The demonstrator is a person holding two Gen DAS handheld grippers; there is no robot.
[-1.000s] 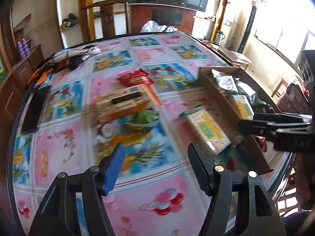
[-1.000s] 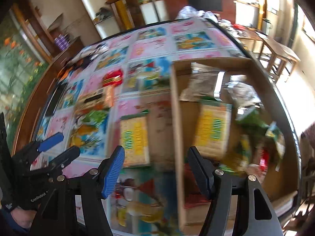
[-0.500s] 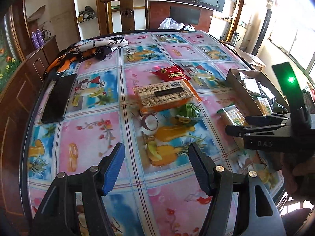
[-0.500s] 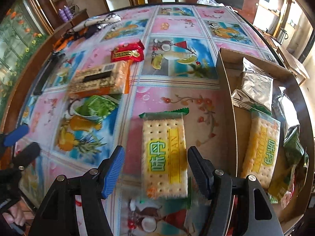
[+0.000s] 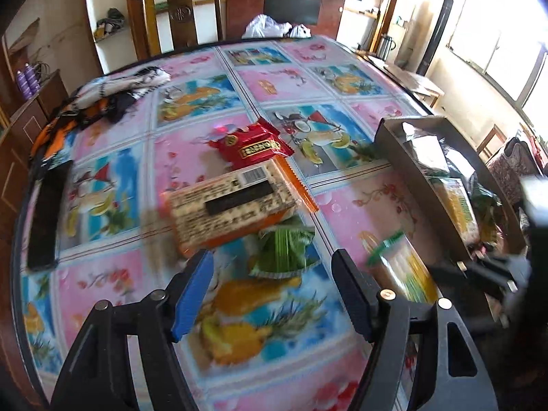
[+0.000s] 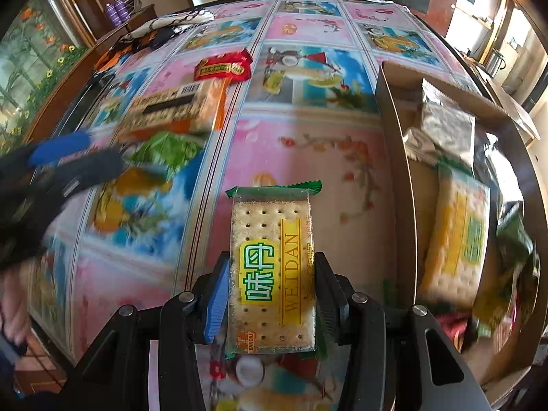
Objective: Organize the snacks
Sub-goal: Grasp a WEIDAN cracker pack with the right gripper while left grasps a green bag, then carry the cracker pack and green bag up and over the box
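Observation:
My right gripper (image 6: 270,294) is shut on a green-edged cracker packet (image 6: 272,267), its jaws pressing both long sides. The packet also shows in the left wrist view (image 5: 400,267). A cardboard box (image 6: 394,144) to the right holds another cracker packet (image 6: 459,236) and silver packets (image 6: 445,126). My left gripper (image 5: 272,294) is open and empty above the table, just short of a green snack packet (image 5: 284,246). An orange biscuit box (image 5: 233,202) and a red snack packet (image 5: 253,144) lie beyond it.
A black phone (image 5: 46,212) lies near the table's left edge. Patterned cloth (image 5: 102,99) lies at the far left. A wooden chair (image 5: 178,10) stands behind the table. The box's wall (image 5: 411,171) rises at the right.
My right gripper moved forward and closed on the cracker packet. My left gripper moved forward toward the green packet and orange box.

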